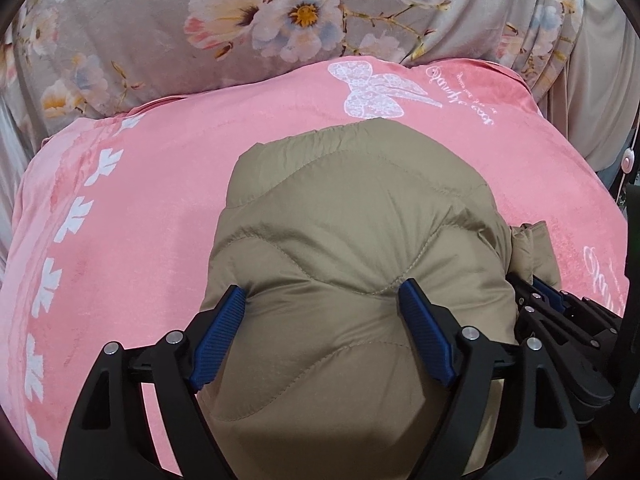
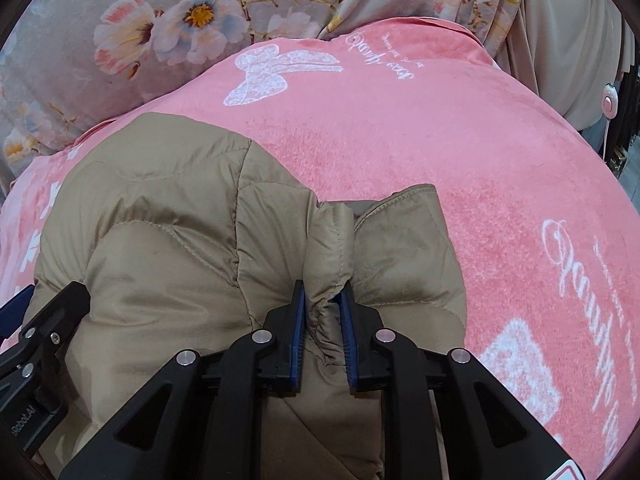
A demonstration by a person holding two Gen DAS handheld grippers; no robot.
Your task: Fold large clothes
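A tan quilted puffer jacket (image 1: 352, 216) lies bunched on a pink blanket (image 1: 140, 208). My left gripper (image 1: 324, 292) is open, its blue pads (image 1: 424, 328) spread either side of a puffy fold, resting on the jacket. My right gripper (image 2: 325, 300) is shut on a narrow ridge of the jacket (image 2: 160, 240), near its right edge. The right gripper also shows at the right edge of the left wrist view (image 1: 560, 304). The left gripper's black frame shows at the left edge of the right wrist view (image 2: 44, 320).
The pink blanket (image 2: 460, 152) has white butterfly and script prints. A grey floral quilt (image 1: 200, 28) is piled behind it. Beige curtain (image 2: 568, 40) hangs at the far right, with a small pink switch on a cord (image 2: 609, 102).
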